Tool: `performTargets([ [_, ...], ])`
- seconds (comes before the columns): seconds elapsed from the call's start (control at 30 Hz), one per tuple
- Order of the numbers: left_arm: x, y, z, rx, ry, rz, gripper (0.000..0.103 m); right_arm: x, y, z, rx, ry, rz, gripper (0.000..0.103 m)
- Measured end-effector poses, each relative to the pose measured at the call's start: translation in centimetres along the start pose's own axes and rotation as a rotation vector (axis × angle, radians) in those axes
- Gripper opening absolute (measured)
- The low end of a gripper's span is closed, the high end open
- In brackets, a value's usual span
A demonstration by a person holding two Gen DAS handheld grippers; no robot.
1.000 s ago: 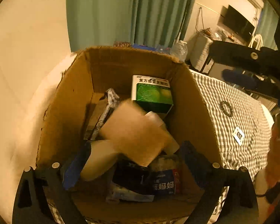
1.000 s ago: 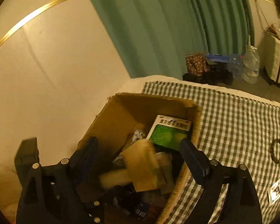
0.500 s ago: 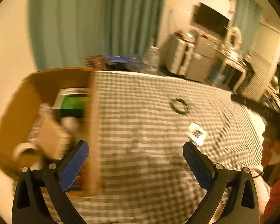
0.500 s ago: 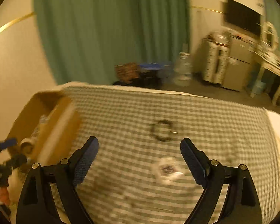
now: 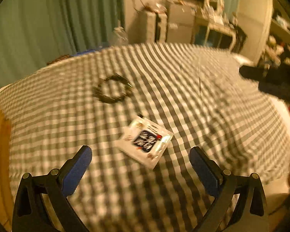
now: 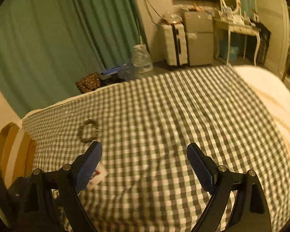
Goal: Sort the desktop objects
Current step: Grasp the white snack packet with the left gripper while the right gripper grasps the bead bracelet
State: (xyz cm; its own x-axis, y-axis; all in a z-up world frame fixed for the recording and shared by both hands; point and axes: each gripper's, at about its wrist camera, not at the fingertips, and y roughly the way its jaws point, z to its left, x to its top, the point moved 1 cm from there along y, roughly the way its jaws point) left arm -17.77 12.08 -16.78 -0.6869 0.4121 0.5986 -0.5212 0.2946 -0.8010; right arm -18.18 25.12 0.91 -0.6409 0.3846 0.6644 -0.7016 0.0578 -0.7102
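Note:
A small white sachet [image 5: 145, 143] with a dark printed label lies flat on the checked cloth [image 5: 183, 89], just ahead of my left gripper [image 5: 140, 163], which is open and empty above it. Farther back lies a dark beaded bracelet [image 5: 113, 90]. In the right wrist view the bracelet [image 6: 88, 128] sits up left of my right gripper [image 6: 144, 159], open and empty over bare cloth [image 6: 164, 116]. The sachet [image 6: 98, 175] peeks out behind the left finger there. The cardboard box [image 6: 13, 150] stands at the left edge.
The other gripper's dark body [image 5: 276, 81] reaches in at the right of the left wrist view. Beyond the cloth hang green curtains [image 6: 58, 38]; a suitcase [image 6: 174, 44], a small cabinet [image 6: 200, 38] and a white desk [image 6: 239, 31] stand behind. A water bottle [image 6: 141, 58] sits on the floor.
Both grippers swung right from above the filled cardboard box to over the checked cloth. The left one now hovers by the sachet; the box has slid to the left edge.

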Motion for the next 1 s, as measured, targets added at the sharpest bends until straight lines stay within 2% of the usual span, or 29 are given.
performTargets([
  [0.07,0.0,2.0,-0.6,0.024,0.022,0.017,0.103,-0.1,1.4,-1.3,-0.001,0.007,0.020,0.090],
  [0.13,-0.1,3.6,-0.2,0.034,0.001,0.009,0.102,-0.1,2.3,-2.3,0.012,0.023,0.035,0.090],
  [0.2,-0.2,4.3,0.8,0.006,-0.046,0.016,0.091,-0.2,3.0,-3.0,0.041,0.036,0.050,0.090],
  [0.23,-0.3,4.1,1.3,-0.006,-0.070,-0.007,0.083,-0.3,3.1,-3.1,0.049,0.042,0.054,0.090],
  [0.27,-0.3,3.7,1.7,-0.003,-0.075,-0.029,0.059,-0.3,3.3,-3.3,0.053,0.045,0.059,0.090],
  [0.3,-0.3,3.4,2.1,0.001,-0.071,-0.033,0.047,-0.3,3.5,-3.6,0.051,0.049,0.062,0.090],
  [0.33,-0.3,3.2,2.4,-0.008,-0.073,-0.028,0.044,-0.5,3.5,-3.7,0.050,0.053,0.066,0.090],
  [0.37,-0.3,2.9,2.8,-0.014,-0.078,-0.028,0.034,-0.5,3.6,-3.9,0.053,0.062,0.073,0.090],
  [0.43,-0.3,2.3,3.7,-0.036,-0.094,-0.021,0.031,-0.6,3.4,-3.8,0.052,0.066,0.077,0.090],
  [0.57,0.2,0.6,6.3,0.003,-0.100,-0.046,0.029,-0.7,2.9,-3.5,0.057,0.047,0.059,0.090],
  [0.63,0.8,0.1,7.9,-0.003,-0.110,-0.057,0.029,-0.7,2.9,-2.4,0.081,0.041,0.066,0.090],
  [0.7,1.5,-0.1,9.6,0.039,-0.100,-0.070,0.029,-0.9,2.8,-1.4,0.097,0.016,0.065,0.090],
  [0.77,2.0,0.3,10.5,0.081,-0.107,-0.084,0.029,-0.9,2.9,0.0,0.109,-0.028,0.062,0.090],
  [0.9,2.8,1.3,14.8,0.160,-0.220,-0.061,0.029,-1.1,5.1,5.2,0.126,-0.184,0.047,0.090],
  [1.0,2.6,1.8,16.4,0.154,-0.233,-0.093,0.029,-1.3,8.1,9.3,0.125,-0.316,0.059,0.090],
])
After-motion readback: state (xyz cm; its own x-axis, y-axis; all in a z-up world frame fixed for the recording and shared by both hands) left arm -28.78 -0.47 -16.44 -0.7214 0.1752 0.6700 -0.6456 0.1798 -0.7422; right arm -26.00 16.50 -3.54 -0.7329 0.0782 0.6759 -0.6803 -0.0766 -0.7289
